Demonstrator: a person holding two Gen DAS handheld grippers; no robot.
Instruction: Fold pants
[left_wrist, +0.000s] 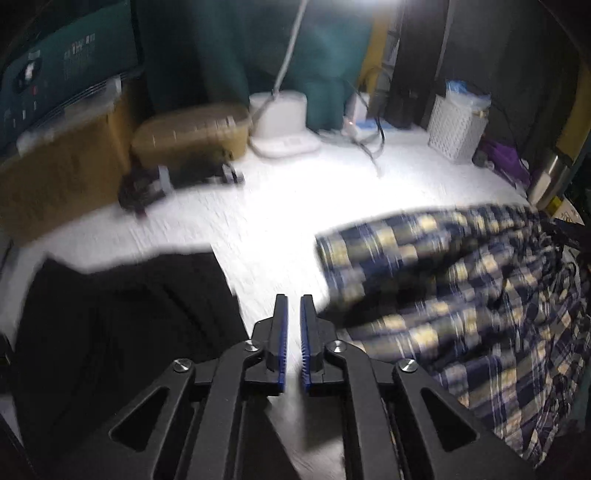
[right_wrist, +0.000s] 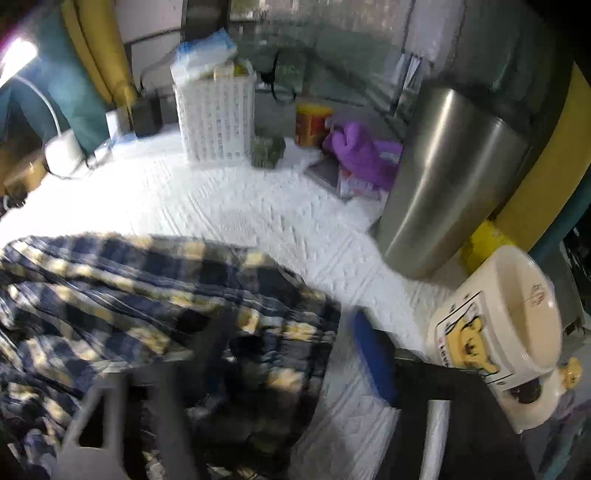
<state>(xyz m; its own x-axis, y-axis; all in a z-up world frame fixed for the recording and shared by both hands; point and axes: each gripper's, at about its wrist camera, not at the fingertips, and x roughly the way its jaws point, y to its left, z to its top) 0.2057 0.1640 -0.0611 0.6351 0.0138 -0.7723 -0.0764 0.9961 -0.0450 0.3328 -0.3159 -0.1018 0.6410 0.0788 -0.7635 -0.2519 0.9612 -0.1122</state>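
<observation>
Blue and cream plaid pants (left_wrist: 461, 295) lie bunched on the white textured table cover, at the right of the left wrist view. In the right wrist view the pants (right_wrist: 147, 314) fill the lower left. My left gripper (left_wrist: 293, 306) hangs over the bare cover between a black garment (left_wrist: 122, 332) and the plaid pants, its blue pads a narrow gap apart with nothing between them. My right gripper (right_wrist: 288, 332) is open and blurred; its left finger lies over the plaid cloth, its right blue pad (right_wrist: 373, 354) over bare cover.
A white lattice basket (right_wrist: 216, 118), purple cloth (right_wrist: 362, 155), a steel bin (right_wrist: 443, 177) and a cream mug (right_wrist: 502, 332) stand at the right. A lamp base (left_wrist: 280, 125), cables, tan boxes (left_wrist: 192, 133) and a black gadget (left_wrist: 147, 188) line the far edge.
</observation>
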